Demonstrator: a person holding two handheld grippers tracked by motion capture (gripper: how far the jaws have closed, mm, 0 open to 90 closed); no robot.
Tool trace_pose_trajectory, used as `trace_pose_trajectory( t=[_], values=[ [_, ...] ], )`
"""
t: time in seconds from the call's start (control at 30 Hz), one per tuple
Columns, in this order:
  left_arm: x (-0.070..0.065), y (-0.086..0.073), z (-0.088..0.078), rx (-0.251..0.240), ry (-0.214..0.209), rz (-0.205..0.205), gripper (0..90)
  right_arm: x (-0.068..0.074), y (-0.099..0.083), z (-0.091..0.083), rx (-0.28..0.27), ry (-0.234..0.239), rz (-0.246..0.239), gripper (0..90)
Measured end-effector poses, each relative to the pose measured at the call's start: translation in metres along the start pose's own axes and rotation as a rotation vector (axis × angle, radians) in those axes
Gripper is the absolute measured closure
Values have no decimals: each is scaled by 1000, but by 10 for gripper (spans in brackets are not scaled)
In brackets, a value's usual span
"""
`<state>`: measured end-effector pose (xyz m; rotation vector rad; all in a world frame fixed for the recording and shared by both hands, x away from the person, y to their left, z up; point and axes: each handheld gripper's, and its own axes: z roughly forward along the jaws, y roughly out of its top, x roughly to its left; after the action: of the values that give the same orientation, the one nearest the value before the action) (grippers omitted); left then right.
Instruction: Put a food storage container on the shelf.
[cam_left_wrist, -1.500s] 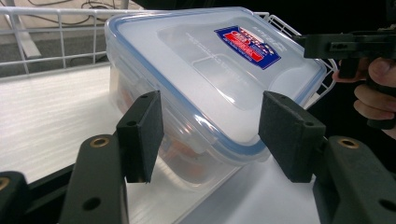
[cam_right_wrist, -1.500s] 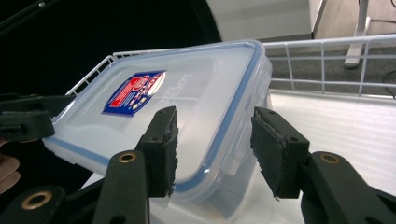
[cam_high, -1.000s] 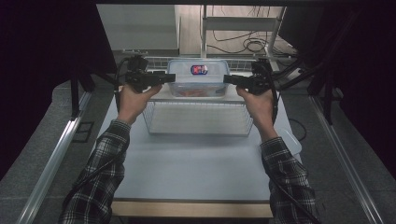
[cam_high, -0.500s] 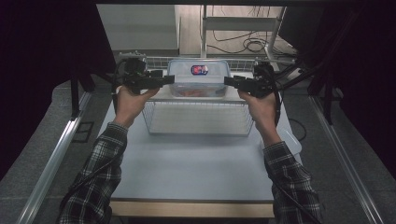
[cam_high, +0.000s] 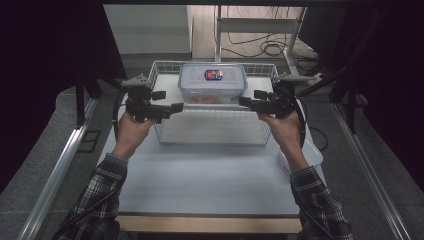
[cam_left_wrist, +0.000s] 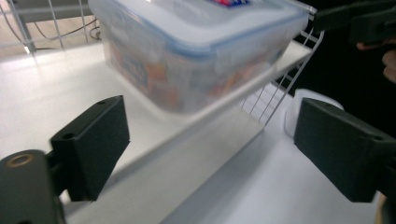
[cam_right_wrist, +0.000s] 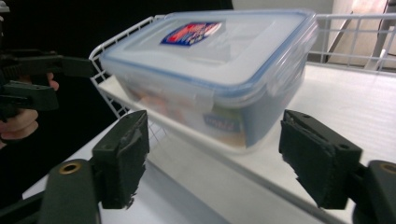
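Jaws on both the left gripper (cam_high: 172, 101) and the right gripper (cam_high: 249, 98) have just been opening and stand wide with nothing between them, 1 on each side of the clear plastic container (cam_high: 212, 82), which rests on the wire basket (cam_high: 215, 132)

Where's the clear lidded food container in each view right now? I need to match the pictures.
High view: food container at top centre, in the wire basket, between the two grippers.
Left gripper view: container at upper centre, beyond the open jaws.
Right gripper view: container at centre, past the open jaws.
Shared landmark: the red-and-blue lid label.
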<state>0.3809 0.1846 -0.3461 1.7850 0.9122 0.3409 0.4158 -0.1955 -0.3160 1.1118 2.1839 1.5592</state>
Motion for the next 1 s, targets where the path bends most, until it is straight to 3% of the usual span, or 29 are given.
trace_pose_trajectory(
  t=[0.13, 0.27, 0.57, 0.7, 1.0],
  values=[
    [-9, -15, -4, 7, 6, 44, 59, 3, -10, -2, 5, 6, -25, 183],
    [-14, -28, -7, 22, 3, 58, 42, 7, -21, -6, 20, -1, -64, 131],
    [-27, -58, -15, 26, -5, 68, 18, 18, -49, -14, 24, 23, -119, 71],
    [-35, -72, -18, 17, -31, 72, 18, 20, -64, -17, 40, 39, -131, 59],
    [-43, -101, -19, 4, -4, 77, 17, 23, -92, -23, 49, 15, -165, 21]
  ],
)
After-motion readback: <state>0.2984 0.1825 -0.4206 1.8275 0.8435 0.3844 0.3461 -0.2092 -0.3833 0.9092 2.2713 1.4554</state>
